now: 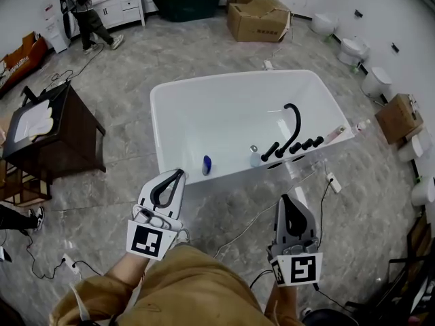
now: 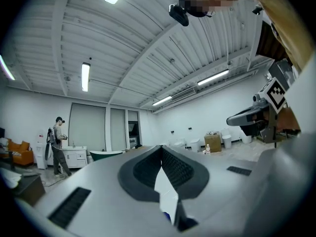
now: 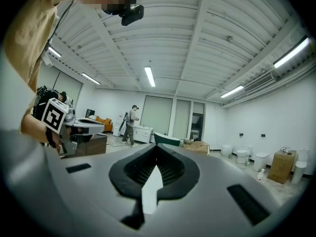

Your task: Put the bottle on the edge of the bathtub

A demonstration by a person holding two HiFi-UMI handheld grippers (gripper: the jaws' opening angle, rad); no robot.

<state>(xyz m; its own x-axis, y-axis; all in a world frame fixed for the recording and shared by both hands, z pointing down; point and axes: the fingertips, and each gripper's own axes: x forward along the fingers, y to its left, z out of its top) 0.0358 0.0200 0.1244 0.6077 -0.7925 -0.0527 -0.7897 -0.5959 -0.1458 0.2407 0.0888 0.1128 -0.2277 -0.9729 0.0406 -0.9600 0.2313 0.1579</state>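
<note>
Matte-grey L hand-held gripper [image 1: 178,174], glossy tub [image 1: 231,80]

The right claw [image 3: 158,148] sits closed, empty, facing a distant standing person [image 3: 131,125].

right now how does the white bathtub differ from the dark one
The white bathtub is boxy and near; the dark bathtub is oval and far off. The white bathtub carries a black tap on its edge; the dark bathtub shows none. Both stand on the grey floor.
</note>
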